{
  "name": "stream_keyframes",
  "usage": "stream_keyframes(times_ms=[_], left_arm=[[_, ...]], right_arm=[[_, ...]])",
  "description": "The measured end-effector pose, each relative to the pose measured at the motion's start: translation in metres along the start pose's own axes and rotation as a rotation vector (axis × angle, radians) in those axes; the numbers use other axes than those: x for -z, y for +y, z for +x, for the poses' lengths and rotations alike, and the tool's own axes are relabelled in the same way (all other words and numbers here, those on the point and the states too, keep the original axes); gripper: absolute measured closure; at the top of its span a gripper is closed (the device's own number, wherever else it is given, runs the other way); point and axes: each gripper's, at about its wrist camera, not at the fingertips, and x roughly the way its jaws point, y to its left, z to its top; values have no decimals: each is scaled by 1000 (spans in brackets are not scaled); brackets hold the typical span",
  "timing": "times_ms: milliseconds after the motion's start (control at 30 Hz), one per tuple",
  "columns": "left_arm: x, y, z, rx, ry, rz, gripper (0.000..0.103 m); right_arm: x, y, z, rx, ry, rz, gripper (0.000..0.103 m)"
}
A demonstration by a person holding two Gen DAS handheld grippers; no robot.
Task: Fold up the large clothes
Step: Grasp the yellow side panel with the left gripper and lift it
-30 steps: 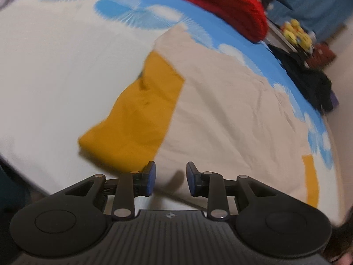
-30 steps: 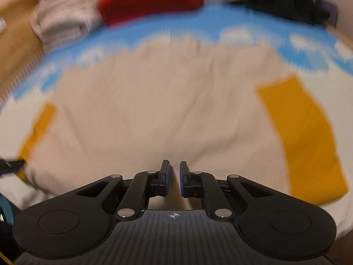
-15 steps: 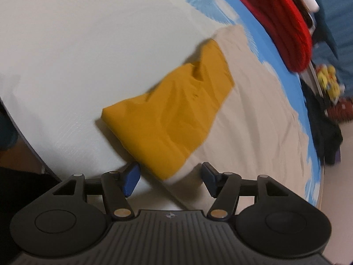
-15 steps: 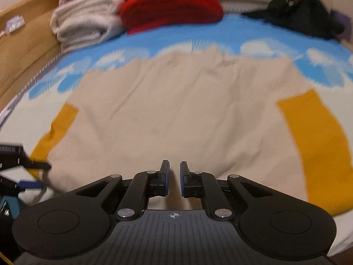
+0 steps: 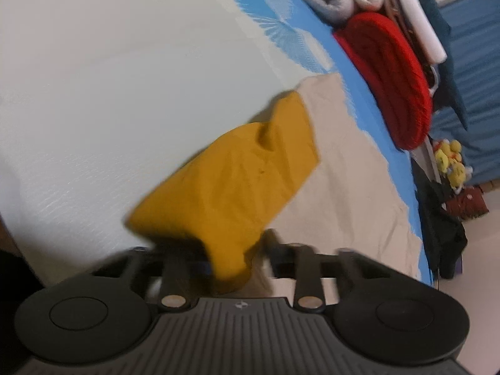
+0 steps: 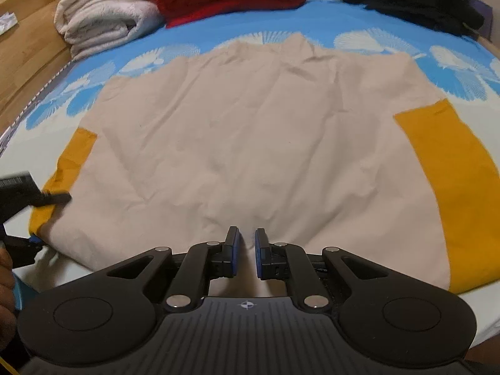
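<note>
Straddling the yellow sleeve (image 5: pixel 237 184), your left hand-held gripper (image 5: pixel 237 262) is wide; right hand-held gripper (image 6: pixel 247 250) narrow over the shirt (image 6: pixel 250 143).

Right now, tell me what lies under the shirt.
The shirt lies flat on the blue-and-white bedspread, which shows all round it. Whatever sits directly beneath the cloth is covered.

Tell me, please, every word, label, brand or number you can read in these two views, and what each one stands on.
No readable text in either view.
Left gripper: only a small round cross emblem on its body, no letters.
Right gripper: the same emblem, no letters.
Shirt: plain beige and mustard, no print.
Bedsheet: shell pattern only.
</note>
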Motion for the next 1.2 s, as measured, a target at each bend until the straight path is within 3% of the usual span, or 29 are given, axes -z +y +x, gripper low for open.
stream_keyframes(times_ms=[300,467,567,667,733,867,967,1067,1200], left_arm=[[-10,-27,-65,77,-74,157,94],[-14,-27,-109,-8,-147,270,95],[-13,-27,-121,-42,-163,324,95],[-8,-31,-119,-37,-148,381,95],[-3,-40,-120,-58,-172,447,95],[3,-51,-121,-63,-190,484,95],[10,-63,-120,-76,-205,510,95],[25,-79,-123,-78,-234,568,95],[50,-117,-124,-35,-272,678,95]], right_arm=[[-10,28,-29,-5,-145,-28,93],[-15,45,-47,-26,-212,-24,93],[-12,55,-27,-17,-114,-42,93],[1,65,29,-42,148,-154,92],[1,65,47,-29,174,-156,93],[-9,54,50,-58,164,-109,96],[-10,54,31,-51,75,-132,95],[-19,53,-11,-68,-119,-196,95],[-33,17,-88,-88,-412,-254,91]])
